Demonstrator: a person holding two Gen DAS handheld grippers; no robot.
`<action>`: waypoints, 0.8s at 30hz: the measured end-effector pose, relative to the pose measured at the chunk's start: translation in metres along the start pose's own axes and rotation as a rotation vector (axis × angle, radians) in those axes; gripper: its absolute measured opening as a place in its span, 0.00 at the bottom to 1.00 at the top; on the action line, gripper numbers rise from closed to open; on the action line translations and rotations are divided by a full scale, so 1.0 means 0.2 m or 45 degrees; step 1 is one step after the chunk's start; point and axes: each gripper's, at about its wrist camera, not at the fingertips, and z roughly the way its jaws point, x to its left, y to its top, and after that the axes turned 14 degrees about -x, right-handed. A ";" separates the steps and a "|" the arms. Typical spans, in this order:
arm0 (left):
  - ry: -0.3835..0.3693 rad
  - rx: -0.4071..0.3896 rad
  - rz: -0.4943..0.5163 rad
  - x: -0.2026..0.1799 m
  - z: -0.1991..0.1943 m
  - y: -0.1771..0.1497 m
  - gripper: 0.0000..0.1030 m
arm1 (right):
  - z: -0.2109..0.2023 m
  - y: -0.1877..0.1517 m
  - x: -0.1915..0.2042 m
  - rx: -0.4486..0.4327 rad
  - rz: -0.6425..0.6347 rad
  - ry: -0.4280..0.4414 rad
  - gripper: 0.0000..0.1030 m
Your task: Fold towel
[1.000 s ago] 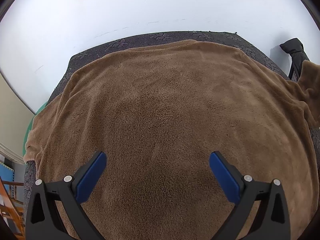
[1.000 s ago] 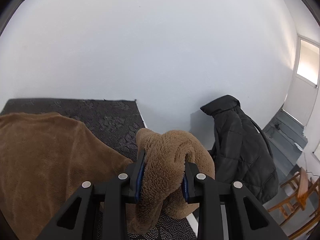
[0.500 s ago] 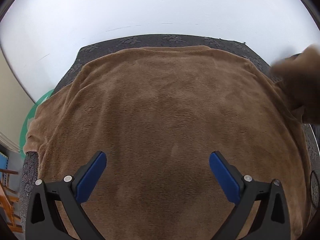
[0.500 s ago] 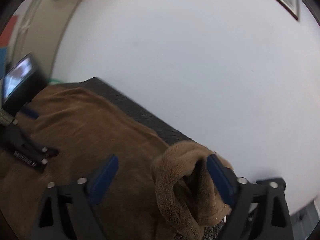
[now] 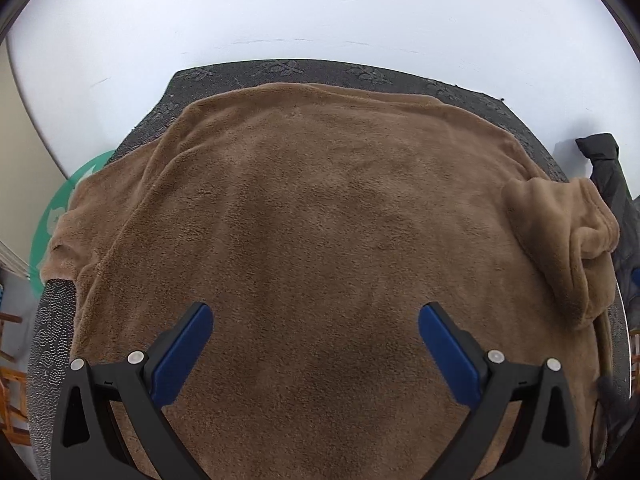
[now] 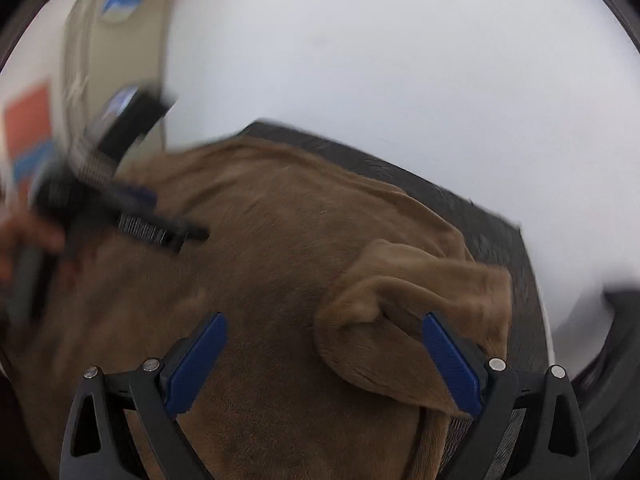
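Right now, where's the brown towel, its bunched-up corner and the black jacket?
brown towel (image 5: pixel 320 208), left wrist view, flat middle.
bunched-up corner (image 5: pixel 560 232), left wrist view, folded lump.
black jacket (image 5: pixel 608 168), left wrist view, upper part.

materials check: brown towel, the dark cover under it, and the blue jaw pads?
Towel: looks like plush fleece or microfibre, matte; fuzzy nap, soft rounded folds.
Dark cover: seems a woven or embossed fabric, matte; raised flower pattern, pebbled edge.
Blue pads: probably rubber or soft plastic, smooth and matte; can't tell which.

A dark patterned table cover (image 5: pixel 280 70), a black jacket (image 5: pixel 612 176) right, white wall (image 5: pixel 320 8) behind.
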 end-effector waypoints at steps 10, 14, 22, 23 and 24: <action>-0.173 -0.052 0.145 -0.25 -0.19 0.08 1.00 | -0.15 -0.20 -0.79 -0.200 1.166 -0.047 0.97; -0.264 -0.051 0.142 -0.32 -0.21 0.12 1.00 | -0.09 -0.25 -0.93 -0.233 1.381 0.045 0.97; -0.193 -0.027 0.105 -0.25 -0.17 0.08 1.00 | 0.17 -0.17 -0.89 -0.120 1.372 0.139 0.97; -0.185 -0.020 0.078 -0.21 -0.16 0.08 1.00 | 0.22 -0.16 -0.88 -0.090 1.363 0.125 0.97; -0.177 -0.014 0.053 -0.18 -0.15 0.07 1.00 | 0.22 -0.15 -0.85 -0.074 1.358 0.128 0.97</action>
